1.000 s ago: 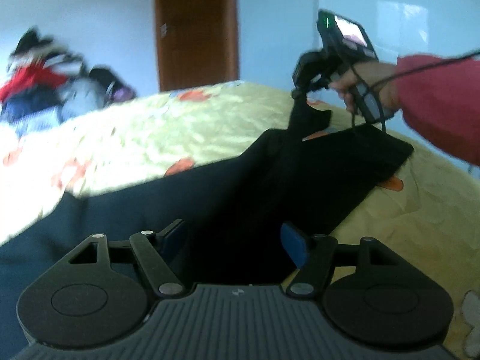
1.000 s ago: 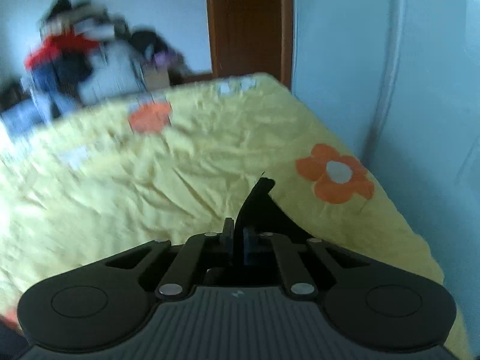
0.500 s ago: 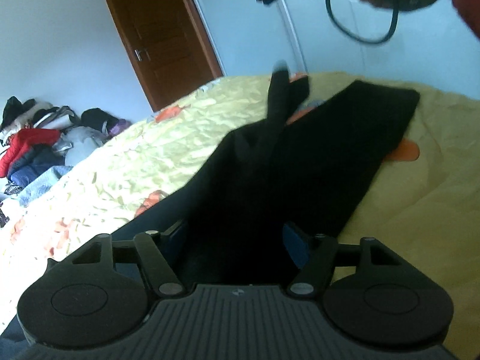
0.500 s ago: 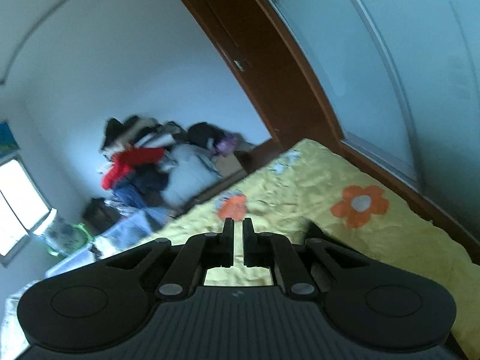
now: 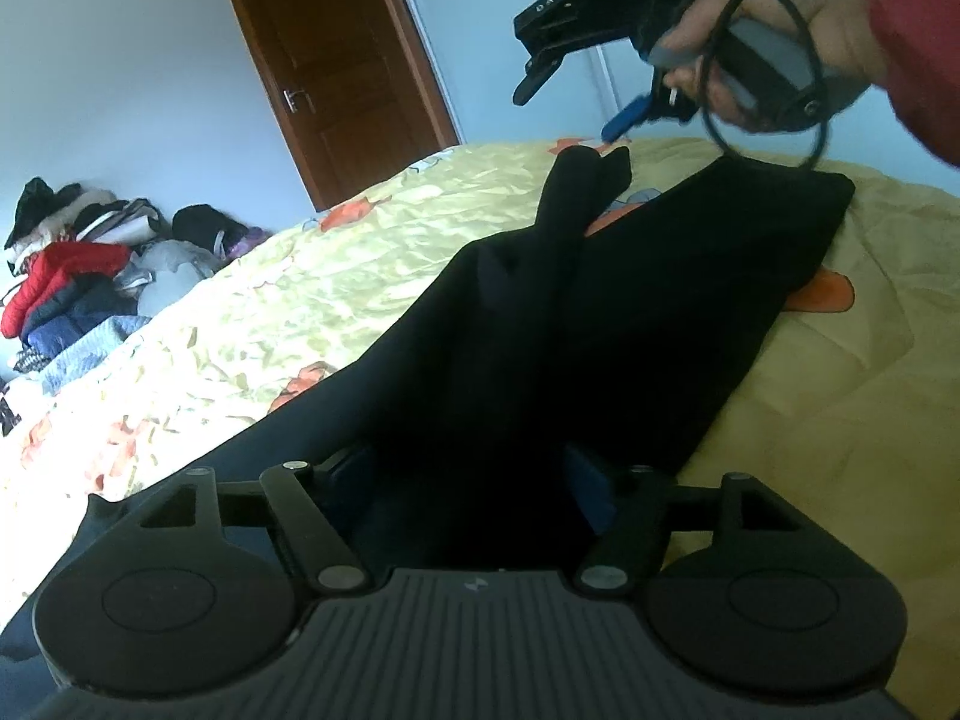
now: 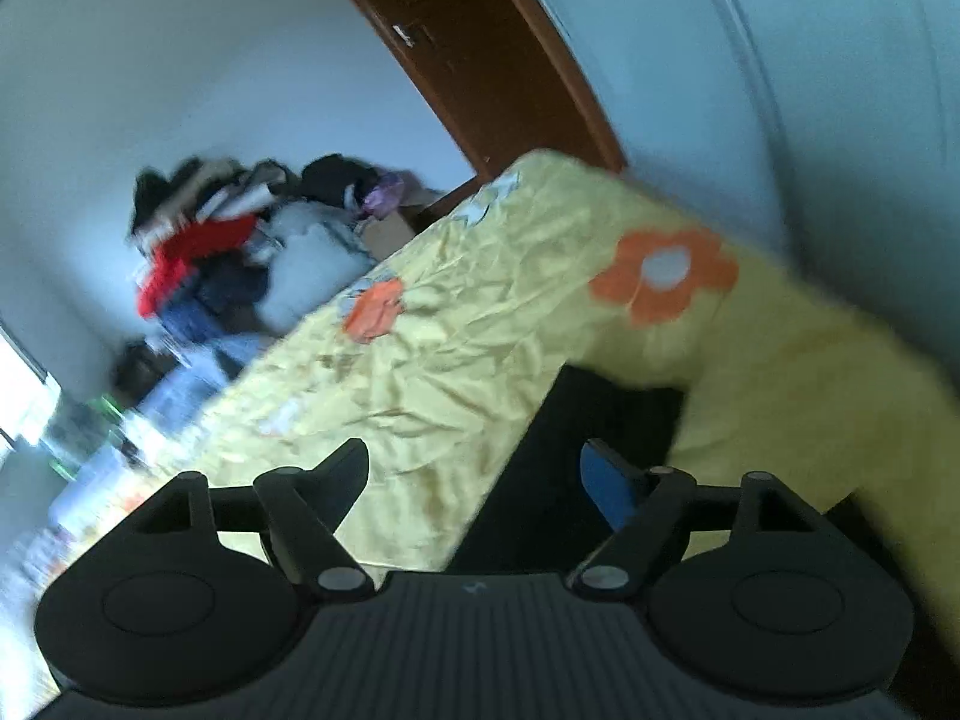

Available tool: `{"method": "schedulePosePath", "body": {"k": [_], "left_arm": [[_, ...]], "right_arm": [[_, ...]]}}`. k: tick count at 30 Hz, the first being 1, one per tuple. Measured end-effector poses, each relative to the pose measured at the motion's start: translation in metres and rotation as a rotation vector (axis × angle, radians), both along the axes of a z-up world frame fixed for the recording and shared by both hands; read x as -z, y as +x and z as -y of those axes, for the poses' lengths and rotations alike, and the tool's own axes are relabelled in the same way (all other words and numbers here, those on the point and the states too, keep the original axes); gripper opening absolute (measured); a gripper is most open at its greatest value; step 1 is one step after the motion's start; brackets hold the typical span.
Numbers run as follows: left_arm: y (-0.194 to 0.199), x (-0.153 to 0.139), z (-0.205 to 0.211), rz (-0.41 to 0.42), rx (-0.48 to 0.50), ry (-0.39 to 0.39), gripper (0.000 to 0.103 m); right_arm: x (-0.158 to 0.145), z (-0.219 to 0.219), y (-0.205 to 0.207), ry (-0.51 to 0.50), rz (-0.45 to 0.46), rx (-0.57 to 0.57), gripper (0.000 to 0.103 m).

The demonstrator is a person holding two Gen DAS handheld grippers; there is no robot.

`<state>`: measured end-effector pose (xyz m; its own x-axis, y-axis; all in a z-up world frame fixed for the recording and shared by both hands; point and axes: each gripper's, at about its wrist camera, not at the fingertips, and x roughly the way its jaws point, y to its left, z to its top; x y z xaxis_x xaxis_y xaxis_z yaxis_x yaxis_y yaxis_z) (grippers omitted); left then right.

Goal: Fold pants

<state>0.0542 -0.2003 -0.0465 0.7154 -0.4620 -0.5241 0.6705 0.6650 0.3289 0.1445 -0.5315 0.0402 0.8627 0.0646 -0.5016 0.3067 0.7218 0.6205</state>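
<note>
1. A bedroom: a bed (image 5: 372, 276) under a yellow flowered cover, a brown door (image 5: 336, 60) behind, a clothes pile (image 5: 78, 264) at the wall.
2. The black pants (image 5: 630, 324) lie lengthwise on the bed, one corner peaked up, probably from a recent lift.
3. The left hand-held gripper (image 5: 474, 480) has its jaws spread around the near fabric, likely to pin or grasp it.
4. The right hand-held gripper (image 5: 564, 102) hangs above the far end, spread and empty.

Both wrist views skim low over the bed (image 5: 312, 312), sharing the door (image 6: 480, 54)
</note>
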Motion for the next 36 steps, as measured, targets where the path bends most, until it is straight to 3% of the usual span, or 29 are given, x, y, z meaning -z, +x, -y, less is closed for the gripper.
{"method": "schedulePosePath", "body": {"k": [9,14,15,17,18,19,24,27,32,34,36], "left_arm": [[0.006,-0.002,-0.003,-0.036,-0.014,-0.034,0.078],[0.007,-0.002,-0.001,-0.042,-0.013,-0.034,0.077],[0.008,-0.002,-0.001,-0.042,-0.011,-0.034,0.076],[0.008,-0.002,0.001,-0.043,-0.007,-0.037,0.071],[0.009,-0.002,0.002,-0.048,0.0,-0.04,0.065],[0.009,-0.002,0.004,-0.052,0.008,-0.041,0.062],[0.005,-0.001,0.01,-0.026,0.033,-0.025,0.028],[0.005,-0.004,0.008,-0.022,0.028,-0.043,0.019],[0.025,-0.023,-0.006,-0.067,-0.024,-0.144,0.017],[0.039,-0.042,-0.017,-0.019,-0.095,-0.204,0.017],[0.047,-0.071,-0.038,0.039,-0.168,-0.332,0.015]], "right_arm": [[0.038,0.009,0.001,0.149,-0.005,0.03,0.078],[0.066,0.022,0.01,0.289,0.089,0.065,0.078],[0.069,0.024,0.011,0.301,0.104,0.079,0.074],[0.071,0.026,0.014,0.29,0.115,0.101,0.052],[0.072,0.027,0.018,0.286,0.099,0.102,0.019],[0.075,0.029,0.021,0.289,0.075,0.096,0.005],[0.067,0.026,0.007,0.281,0.139,0.075,0.005],[0.051,0.028,-0.009,0.306,0.228,0.057,0.005],[0.02,0.027,-0.011,0.325,0.284,0.002,0.005],[0.009,0.023,-0.003,0.33,0.297,-0.013,0.005],[-0.007,0.019,-0.006,0.34,0.397,-0.025,0.005]]}}
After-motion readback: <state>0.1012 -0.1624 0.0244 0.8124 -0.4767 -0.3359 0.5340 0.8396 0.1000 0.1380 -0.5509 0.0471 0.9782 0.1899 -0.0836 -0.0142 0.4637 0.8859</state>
